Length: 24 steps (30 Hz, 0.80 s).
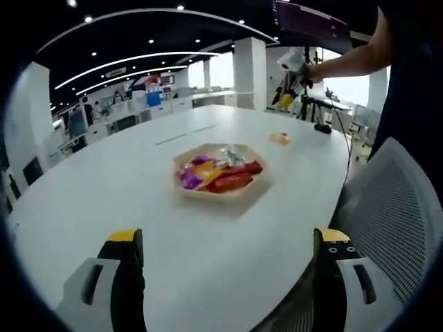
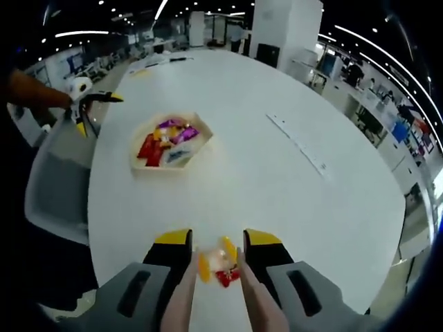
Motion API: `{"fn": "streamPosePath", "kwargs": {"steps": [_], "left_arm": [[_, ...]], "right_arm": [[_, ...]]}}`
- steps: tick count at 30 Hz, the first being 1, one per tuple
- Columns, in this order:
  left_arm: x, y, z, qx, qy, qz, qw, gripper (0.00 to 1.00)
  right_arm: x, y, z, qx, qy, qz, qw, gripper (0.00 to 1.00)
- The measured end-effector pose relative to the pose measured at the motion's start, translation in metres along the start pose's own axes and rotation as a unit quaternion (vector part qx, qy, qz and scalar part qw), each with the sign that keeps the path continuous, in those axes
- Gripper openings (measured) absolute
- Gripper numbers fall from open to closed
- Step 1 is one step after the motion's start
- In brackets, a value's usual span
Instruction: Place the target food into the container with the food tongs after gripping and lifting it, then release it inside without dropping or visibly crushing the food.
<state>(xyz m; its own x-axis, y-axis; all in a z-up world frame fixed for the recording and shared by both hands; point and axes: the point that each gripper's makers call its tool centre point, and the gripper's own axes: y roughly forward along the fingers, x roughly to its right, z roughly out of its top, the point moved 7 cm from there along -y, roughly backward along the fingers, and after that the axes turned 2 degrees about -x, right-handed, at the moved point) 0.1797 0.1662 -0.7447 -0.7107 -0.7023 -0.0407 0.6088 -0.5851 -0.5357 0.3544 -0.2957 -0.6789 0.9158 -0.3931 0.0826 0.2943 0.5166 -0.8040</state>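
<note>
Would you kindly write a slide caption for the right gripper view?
Right gripper holds tongs around a wrapped snack on the white table, short of the snack-filled tray.

left gripper (image 1: 228, 259): jaws spread wide, nothing between them | right gripper (image 2: 215, 259): jaws drawn in around the tongs (image 2: 213, 294), gripping them

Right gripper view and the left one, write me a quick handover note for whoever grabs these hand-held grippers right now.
Right hand-held gripper: carries the food tongs, whose tips sit by a wrapped snack on the white table; grip unclear.
Left hand-held gripper: open, empty, above the table facing the tray.
Tray holds several wrapped snacks already.
Left to do: grip and lift the snack, carry it to the tray, release gently.
</note>
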Motion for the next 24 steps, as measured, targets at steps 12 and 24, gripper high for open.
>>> {"fn": "streamPosePath", "kwargs": {"steps": [12,24], "left_arm": [[0.005,0.001,0.003,-0.006,0.028,0.012,0.9995,1.0],[0.004,0.002,-0.002,-0.02,0.027,0.013,0.9994,1.0]], "right_arm": [[-0.01,0.025,-0.018,-0.002,-0.05,0.019,0.9986,0.28],[-0.012,0.052,-0.03,0.008,-0.068,0.01,0.9976,0.28]]}}
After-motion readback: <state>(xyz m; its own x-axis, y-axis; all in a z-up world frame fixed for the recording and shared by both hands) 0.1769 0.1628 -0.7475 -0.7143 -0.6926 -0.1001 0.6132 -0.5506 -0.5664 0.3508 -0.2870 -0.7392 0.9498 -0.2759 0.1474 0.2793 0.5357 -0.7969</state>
